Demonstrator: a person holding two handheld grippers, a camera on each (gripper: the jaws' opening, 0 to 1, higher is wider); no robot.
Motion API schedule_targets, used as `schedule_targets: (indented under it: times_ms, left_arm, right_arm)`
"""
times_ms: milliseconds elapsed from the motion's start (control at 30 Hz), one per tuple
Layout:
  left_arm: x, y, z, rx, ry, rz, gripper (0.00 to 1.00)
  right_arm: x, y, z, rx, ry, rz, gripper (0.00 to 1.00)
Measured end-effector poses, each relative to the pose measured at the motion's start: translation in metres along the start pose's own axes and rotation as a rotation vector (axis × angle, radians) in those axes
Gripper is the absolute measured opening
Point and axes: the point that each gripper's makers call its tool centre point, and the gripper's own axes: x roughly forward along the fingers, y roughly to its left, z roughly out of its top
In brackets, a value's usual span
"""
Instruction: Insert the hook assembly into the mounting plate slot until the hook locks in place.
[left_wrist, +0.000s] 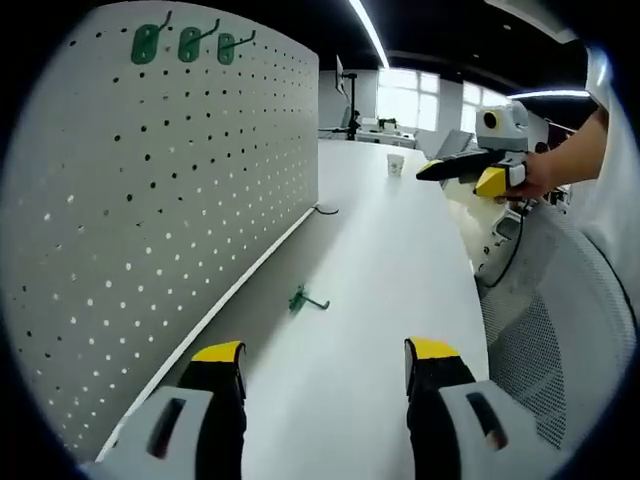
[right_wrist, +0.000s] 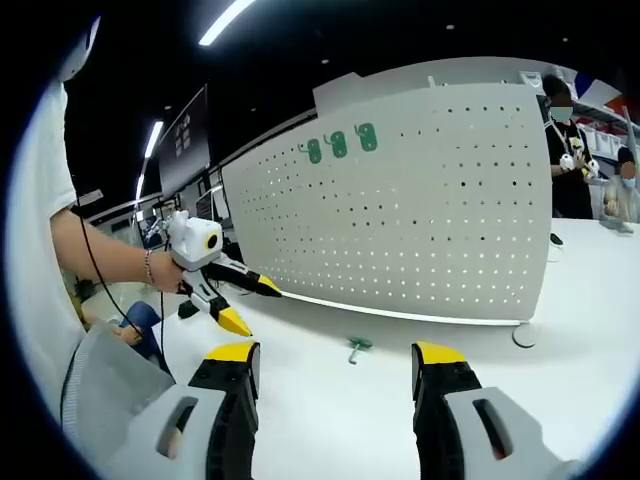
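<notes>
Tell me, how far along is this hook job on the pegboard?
Three green hooks already hang at the top of the white pegboard. One more green hook lies loose on the white table near the board's foot. Nothing is in hand: the left gripper and right gripper are both open and empty. Left to do: pick up that hook and lock it into the board.

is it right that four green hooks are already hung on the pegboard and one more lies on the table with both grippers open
Not quite: three green hooks hang on the pegboard, not four, as the left gripper view shows. One more green hook does lie on the table, and the left gripper and right gripper are open.
</notes>
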Motion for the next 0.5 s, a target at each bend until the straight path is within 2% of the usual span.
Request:
schedule_targets:
  times_ms: [500]
  left_arm:
    - [0.036, 0.014, -0.003, 0.081, 0.135, -0.078, 0.67]
  right_arm:
    - [0.003, 0.006, -0.004, 0.017, 0.017, 0.026, 0.60]
